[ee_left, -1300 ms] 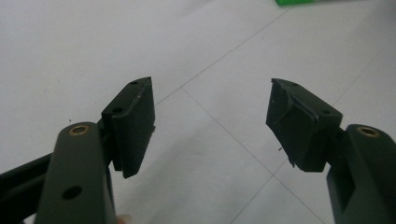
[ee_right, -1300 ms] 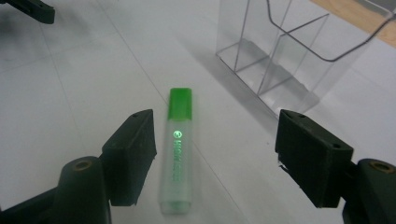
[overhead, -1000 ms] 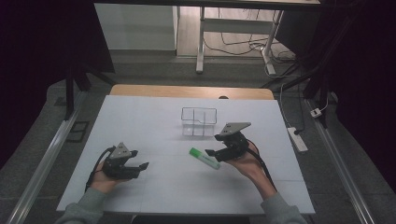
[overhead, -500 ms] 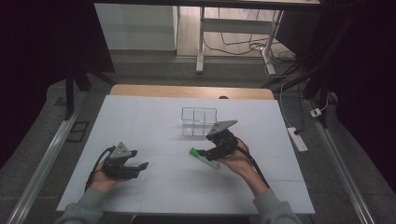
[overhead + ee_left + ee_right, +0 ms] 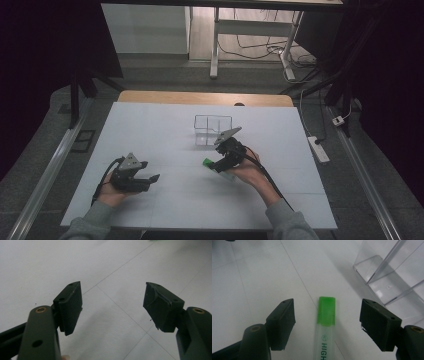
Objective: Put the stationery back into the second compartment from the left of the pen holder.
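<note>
On the near part of the white tabletop (image 5: 165,125), a person's left hand (image 5: 112,192) holds the left tongs (image 5: 150,179). These tongs sit low over the tabletop, well to the left of the green pen and nearer to the person than it. In the left gripper view the two black jaws stand wide apart, and between them there is only the white tabletop (image 5: 112,270) with its thin lines. They hold nothing.

A bit farther in, the person's right hand (image 5: 250,172) holds the right tongs (image 5: 216,165). These tongs hang right over the green pen (image 5: 209,163). In the right gripper view the jaws are wide open, one on each side of the green pen (image 5: 325,325), and neither pad touches it. The pen lies flat on the tabletop. It has a bright green cap and a see-through body with green letters on it. The cap points away from the tongs.

Just past the pen stands a clear plastic box (image 5: 212,130). It is near the pen but not touching it. In the right gripper view the clear plastic box (image 5: 387,272) is beyond the pen's cap and off to the right of it.

Far behind the box, a strip of brown wood (image 5: 205,98) runs along the back edge of the tabletop. Past that, cables (image 5: 260,47) lie on the floor.
</note>
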Tool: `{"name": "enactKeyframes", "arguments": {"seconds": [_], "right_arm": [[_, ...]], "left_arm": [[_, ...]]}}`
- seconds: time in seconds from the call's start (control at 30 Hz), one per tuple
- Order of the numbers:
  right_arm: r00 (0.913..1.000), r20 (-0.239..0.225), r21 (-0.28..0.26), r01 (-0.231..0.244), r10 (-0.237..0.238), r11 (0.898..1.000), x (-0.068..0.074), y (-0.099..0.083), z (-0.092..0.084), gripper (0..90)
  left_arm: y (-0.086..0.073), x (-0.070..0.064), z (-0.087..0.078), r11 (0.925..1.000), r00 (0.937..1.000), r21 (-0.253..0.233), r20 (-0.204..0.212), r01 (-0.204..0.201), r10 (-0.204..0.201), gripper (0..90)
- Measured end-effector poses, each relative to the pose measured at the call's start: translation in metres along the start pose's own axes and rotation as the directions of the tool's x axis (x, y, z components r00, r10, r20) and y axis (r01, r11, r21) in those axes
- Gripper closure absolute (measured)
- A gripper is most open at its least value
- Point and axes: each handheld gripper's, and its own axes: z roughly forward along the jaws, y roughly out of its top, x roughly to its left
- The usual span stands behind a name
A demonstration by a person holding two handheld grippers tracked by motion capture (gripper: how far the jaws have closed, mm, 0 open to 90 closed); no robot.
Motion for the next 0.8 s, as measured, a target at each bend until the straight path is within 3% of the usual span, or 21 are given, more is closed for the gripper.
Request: {"name": "enactKeyframes", "arguments": {"seconds": [0.27, 0.37, 0.63, 0.8], "right_arm": [[0.9995, -0.03, 0.068, -0.009, 0.011, 0.998, -0.004, 0.0, 0.015, 29.8], [0.9997, -0.023, 0.096, 0.005, -0.003, 0.995, -0.004, 0.001, 0.021, 30.2], [0.9998, -0.017, 0.143, -0.011, 0.014, 0.99, -0.006, 0.002, 0.036, 34.0], [0.9999, -0.014, 0.166, 0.011, -0.009, 0.986, -0.004, 0.004, 0.043, 39.0]], "left_arm": [[0.0, 0.0, 0.0, 1.0, 1.0, 0.003, 0.001, -0.006, 0.006, 30.9], [0.0, 0.0, 0.001, 0.9999, 1.0, 0.007, 0.001, -0.009, 0.009, 30.9], [0.0, -0.001, 0.001, 0.9999, 0.9999, 0.009, 0.004, -0.012, 0.012, 30.6], [0.0, 0.0, 0.001, 0.9998, 0.9999, 0.012, 0.005, -0.013, 0.013, 30.5]]}}
